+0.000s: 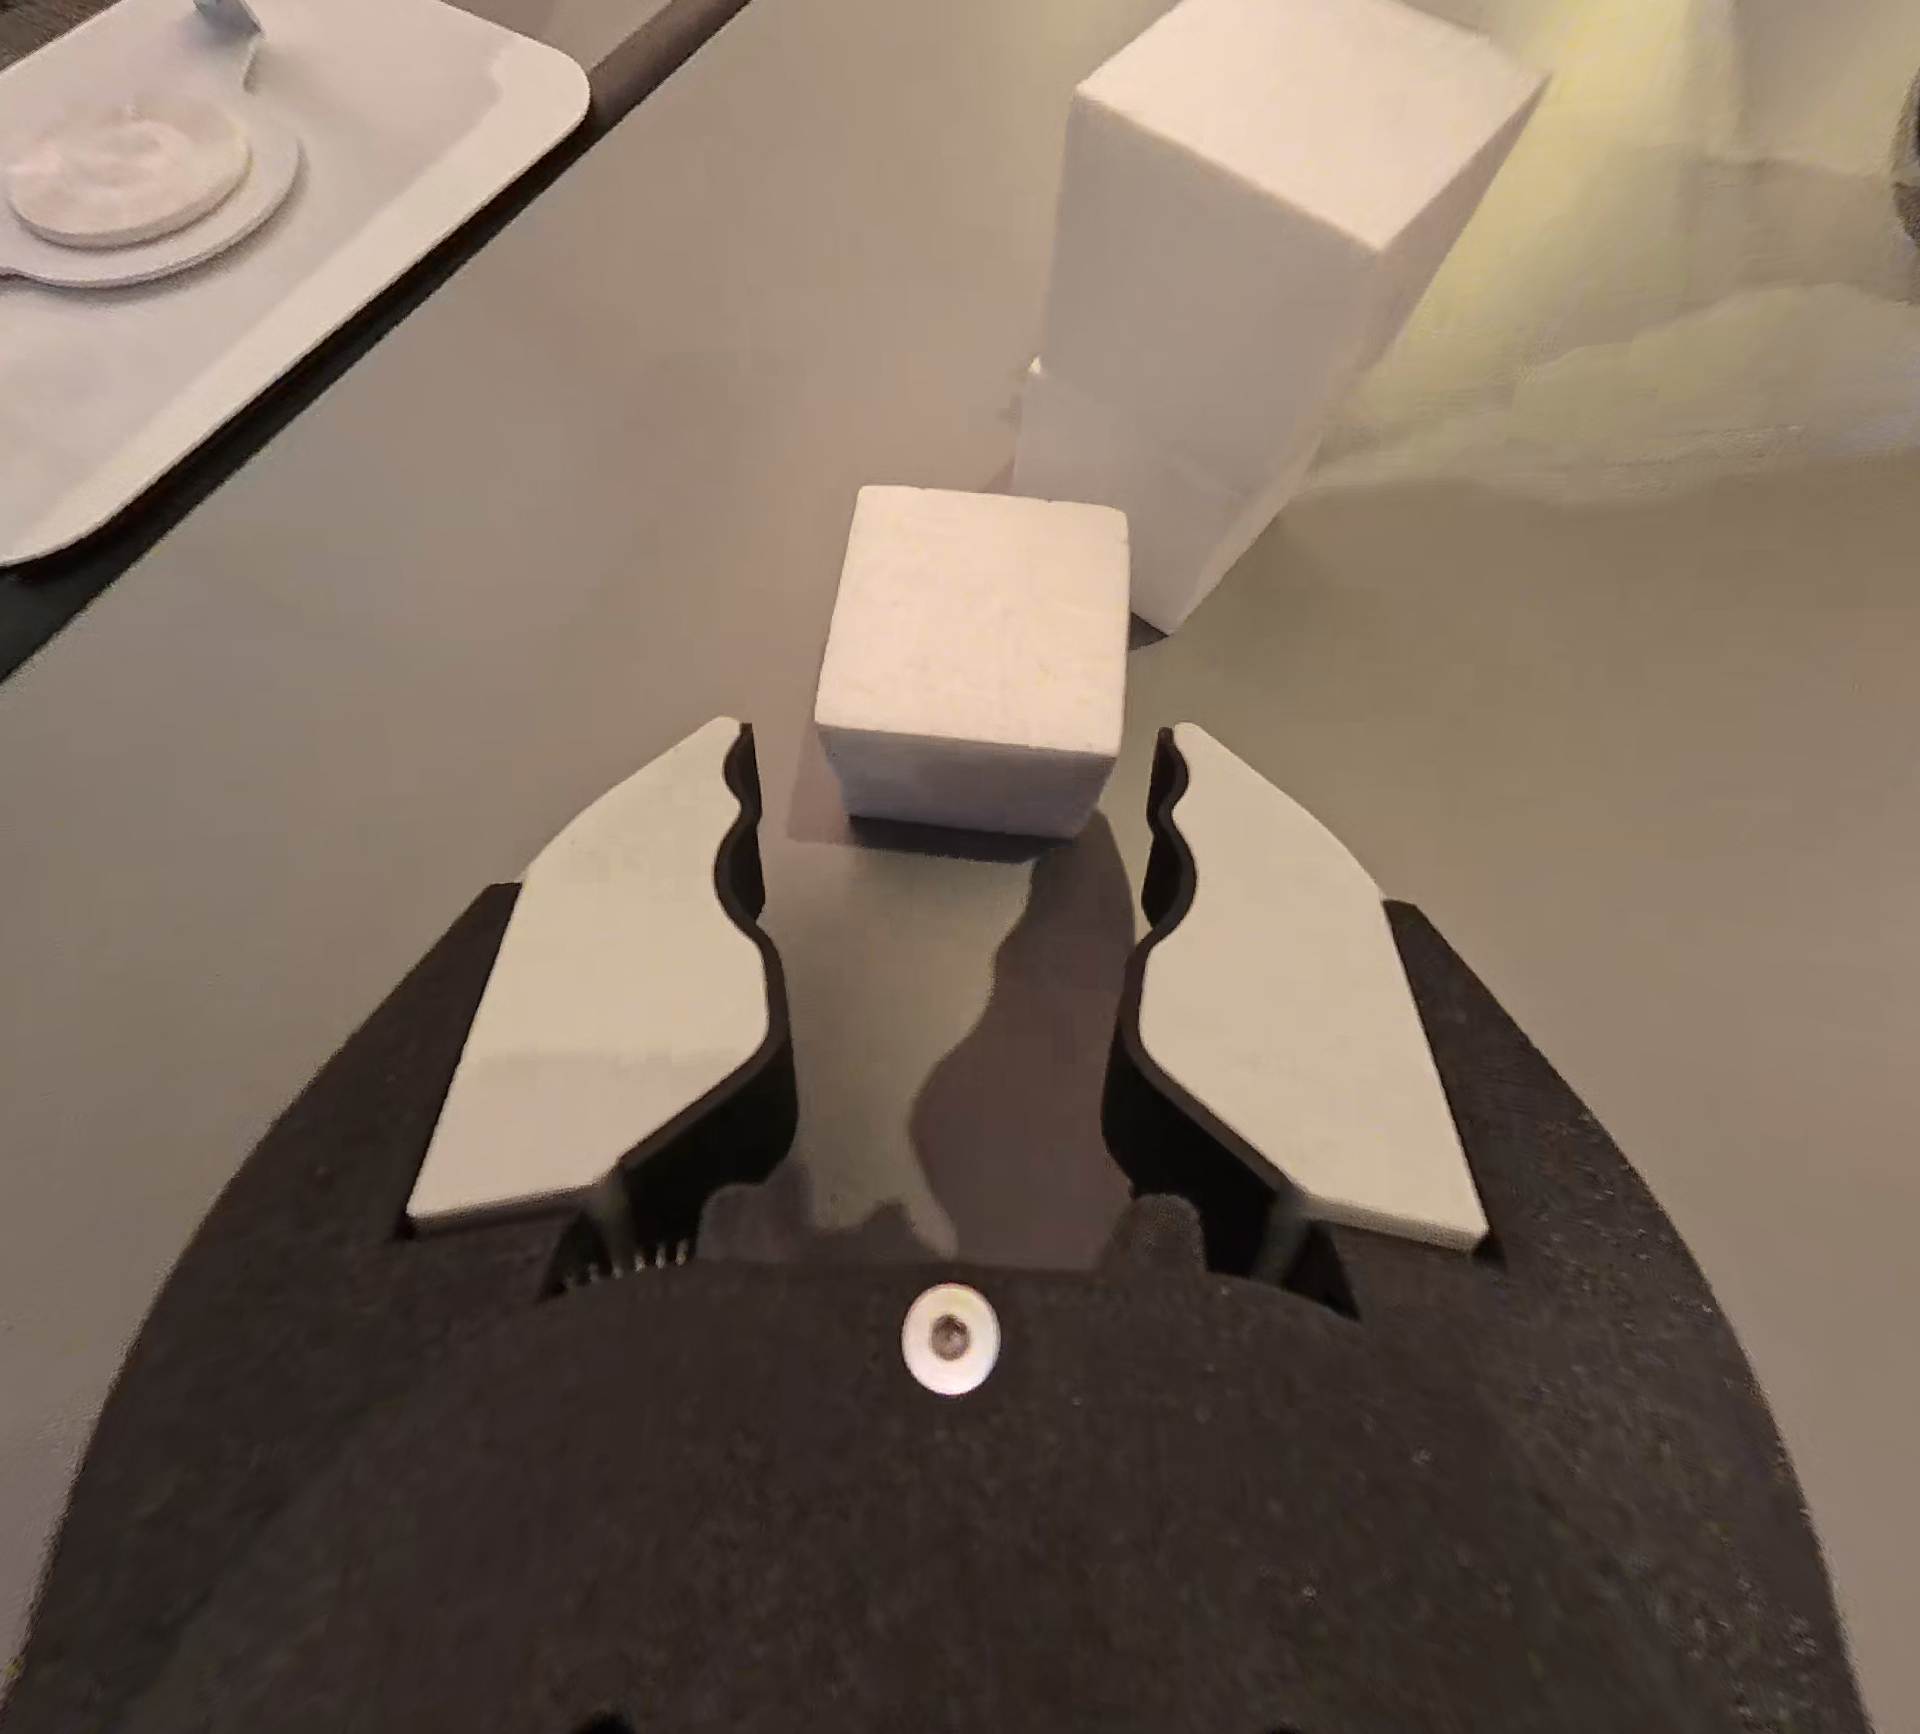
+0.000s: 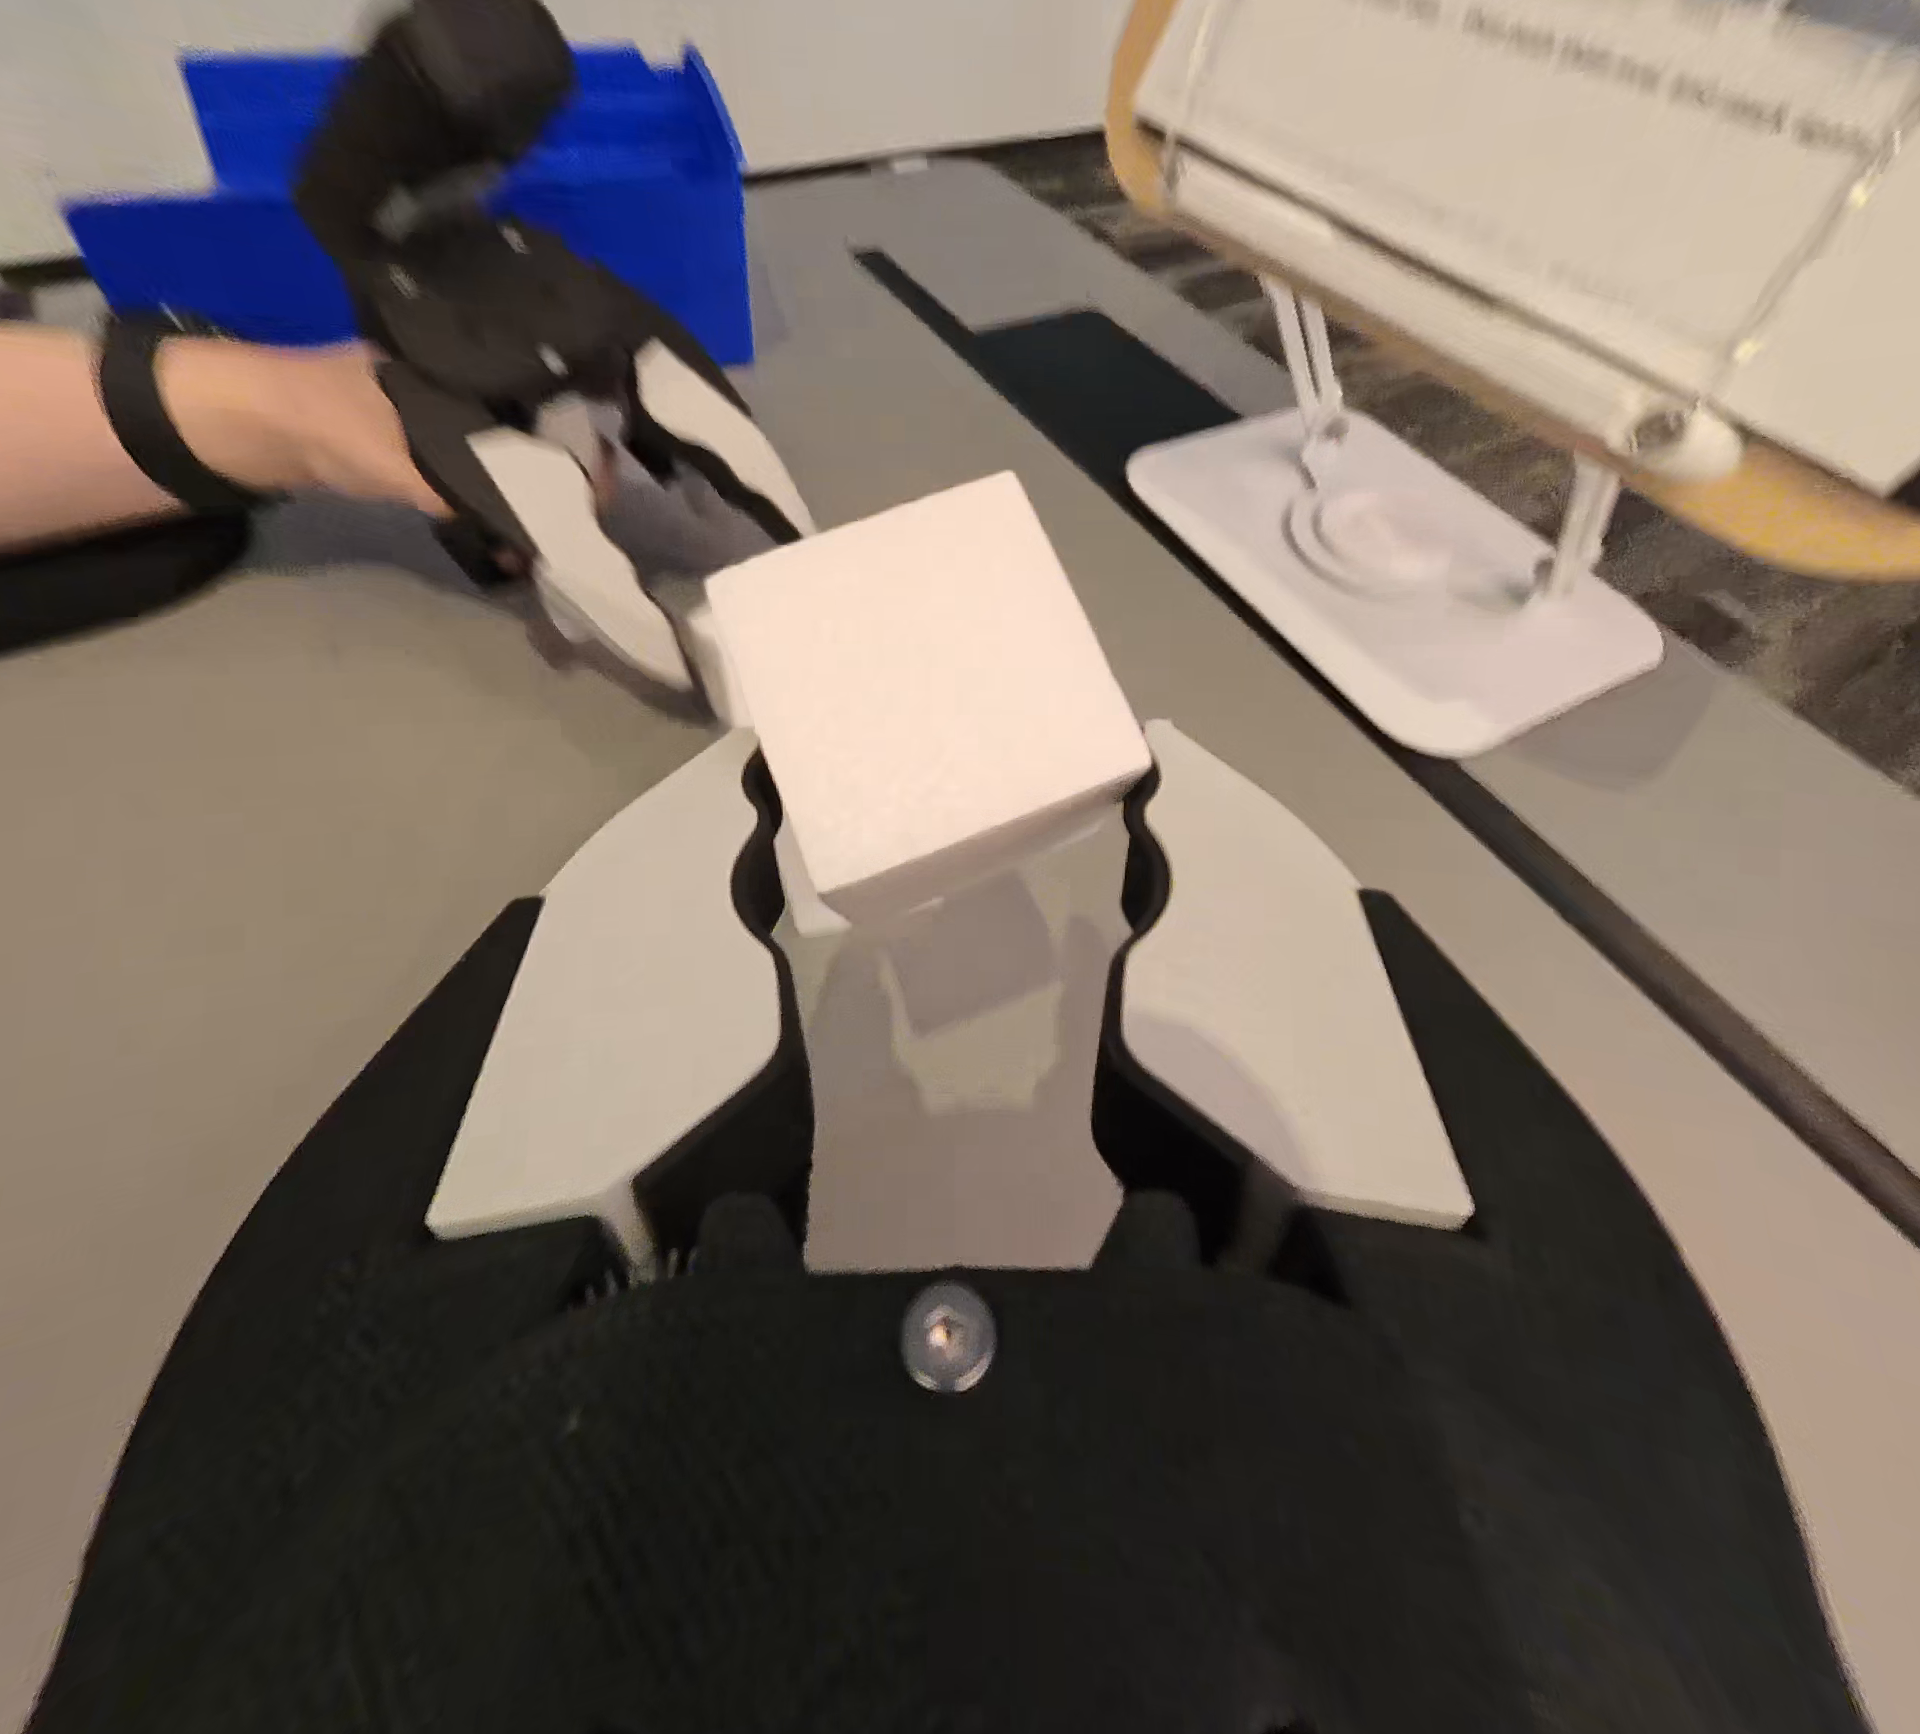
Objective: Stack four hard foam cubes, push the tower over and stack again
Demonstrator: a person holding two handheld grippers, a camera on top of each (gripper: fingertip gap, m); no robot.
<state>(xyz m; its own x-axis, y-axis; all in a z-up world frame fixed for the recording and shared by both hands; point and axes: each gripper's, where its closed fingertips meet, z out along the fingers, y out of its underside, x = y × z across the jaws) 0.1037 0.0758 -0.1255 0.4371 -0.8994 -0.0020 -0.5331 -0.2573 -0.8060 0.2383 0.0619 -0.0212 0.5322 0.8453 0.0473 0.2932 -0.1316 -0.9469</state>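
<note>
Between my right jaws (image 2: 951,775) sat a cube (image 2: 920,676), gripped corner-on and tilted; it could twist loose. Ahead, my left jaws (image 1: 958,775) gaped empty just short of another cube (image 1: 971,645); beyond it a leaning stack (image 1: 1236,313) looked ready to topple if nudged.

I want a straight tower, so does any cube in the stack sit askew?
Yes. In the tower, the bottom cube juts out sideways from under those above, so the sides are not flush.
</note>
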